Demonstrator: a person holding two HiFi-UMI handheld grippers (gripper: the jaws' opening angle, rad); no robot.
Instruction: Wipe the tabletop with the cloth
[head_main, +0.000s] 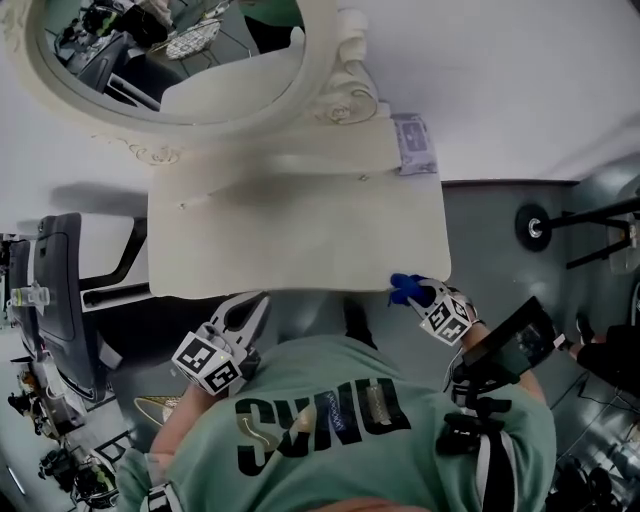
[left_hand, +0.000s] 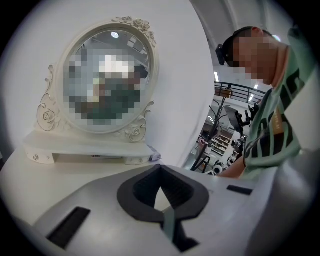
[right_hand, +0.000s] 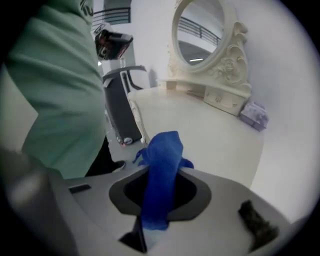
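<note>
A cream tabletop (head_main: 300, 240) stands against the white wall. My right gripper (head_main: 415, 292) is at the table's near right corner, shut on a blue cloth (head_main: 405, 288). In the right gripper view the blue cloth (right_hand: 161, 175) runs up between the jaws and sticks out past the tips, over the tabletop (right_hand: 210, 135). My left gripper (head_main: 250, 310) hangs off the table's near edge at the left, jaws shut with nothing in them. The left gripper view looks across the tabletop (left_hand: 45, 180) toward the mirror.
An ornate oval mirror (head_main: 170, 60) on a small drawer base sits at the table's back. A purple wipe packet (head_main: 413, 145) lies at the back right. A dark chair (head_main: 60, 290) stands left, and a black stand base (head_main: 533, 227) right. The person's green shirt (head_main: 340, 420) fills the foreground.
</note>
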